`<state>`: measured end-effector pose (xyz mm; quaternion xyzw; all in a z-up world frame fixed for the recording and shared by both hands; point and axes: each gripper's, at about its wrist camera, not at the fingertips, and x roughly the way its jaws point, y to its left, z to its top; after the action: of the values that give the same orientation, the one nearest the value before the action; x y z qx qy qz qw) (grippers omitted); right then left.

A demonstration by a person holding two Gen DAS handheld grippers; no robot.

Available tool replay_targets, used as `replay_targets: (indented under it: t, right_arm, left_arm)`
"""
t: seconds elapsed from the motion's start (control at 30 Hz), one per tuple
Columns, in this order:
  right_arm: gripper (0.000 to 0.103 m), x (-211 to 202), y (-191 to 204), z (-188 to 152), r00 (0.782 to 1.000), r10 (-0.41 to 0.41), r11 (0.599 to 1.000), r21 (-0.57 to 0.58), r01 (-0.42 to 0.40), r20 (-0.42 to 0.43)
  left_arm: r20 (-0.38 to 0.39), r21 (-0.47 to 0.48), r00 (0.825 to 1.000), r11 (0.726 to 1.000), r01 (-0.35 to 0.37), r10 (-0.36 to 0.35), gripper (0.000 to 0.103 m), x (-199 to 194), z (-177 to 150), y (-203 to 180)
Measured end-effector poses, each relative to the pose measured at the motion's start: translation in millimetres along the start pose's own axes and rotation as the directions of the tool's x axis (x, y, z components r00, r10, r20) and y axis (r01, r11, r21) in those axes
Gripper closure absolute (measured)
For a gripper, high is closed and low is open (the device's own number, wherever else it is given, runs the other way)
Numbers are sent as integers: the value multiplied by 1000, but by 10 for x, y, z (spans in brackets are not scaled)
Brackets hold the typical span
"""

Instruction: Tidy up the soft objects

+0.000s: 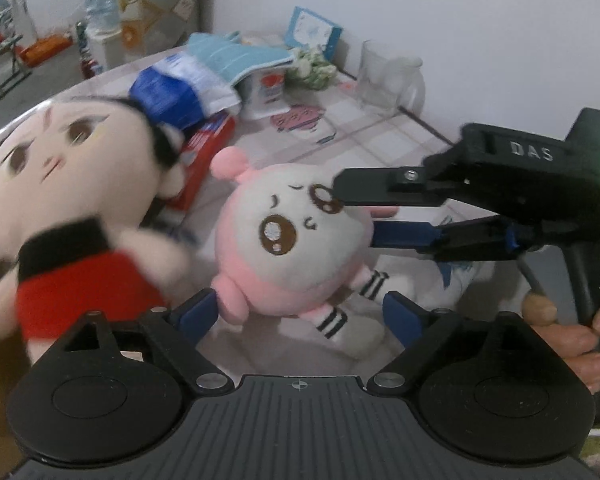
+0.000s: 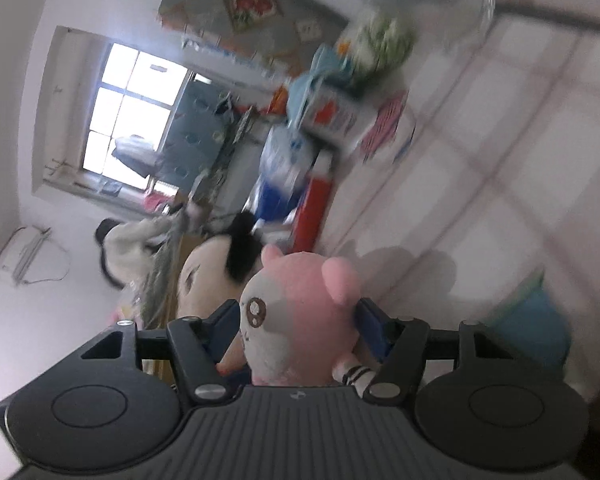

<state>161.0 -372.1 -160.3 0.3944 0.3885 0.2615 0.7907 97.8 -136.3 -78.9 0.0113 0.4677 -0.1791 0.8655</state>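
A pink and white plush (image 1: pixel 284 236) with big brown eyes lies on the checked tablecloth. My right gripper (image 1: pixel 356 212) reaches in from the right, and its fingers press the plush's head from both sides. In the right wrist view that head (image 2: pixel 296 308) fills the gap of the right gripper (image 2: pixel 296 320). A big-headed doll in a red shirt (image 1: pixel 72 216) lies at the left. My left gripper (image 1: pixel 300 314) stands open just in front of the pink plush, touching nothing. A white soft toy with black-striped limbs (image 1: pixel 360 320) lies under the pink one.
Behind the toys the table holds a red box (image 1: pixel 206 160), a blue and white bag (image 1: pixel 172 92), a light blue cloth (image 1: pixel 240 56) over a white box, small flowers (image 1: pixel 312 66) and a glass jar (image 1: pixel 388 76). A person's hand (image 1: pixel 572 340) grips the right handle.
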Motion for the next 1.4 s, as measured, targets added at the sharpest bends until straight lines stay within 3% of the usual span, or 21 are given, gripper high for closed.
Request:
replay_targets:
  t: [0.2,0.43,0.57,0.83,1.23,1.4]
  right_arm:
    - [52,-49,46,-208,997,43,999,11,-42,-62]
    - [43,-311,149,-64,998,2,997,-73,3,62]
    - [43,-236,212,38,995,-1,993,-121,13,98]
    - [49,243,153,26,1000,7,993,-121,-10,-30]
    - [51,186,88,-74,994,49,994,-90,-58,-99]
    - [51,141,98,-103,993,49,995,-85,-58,-111]
  left_arm:
    - [18,-69,1000,998,-3,4,12,-135,-117,130]
    - [43,-94,998,995,44,-40,5,-146,-50,137]
    - [31,-87,999,996,18,-15,4,44,42,79]
    - [15,-99,999,995,-27,29,4,190,98,113]
    - [-18,-105,1000,994,-19,18,1,206,96,84]
    - [18,-86,1000,996,-9,11,1,20,71,54]
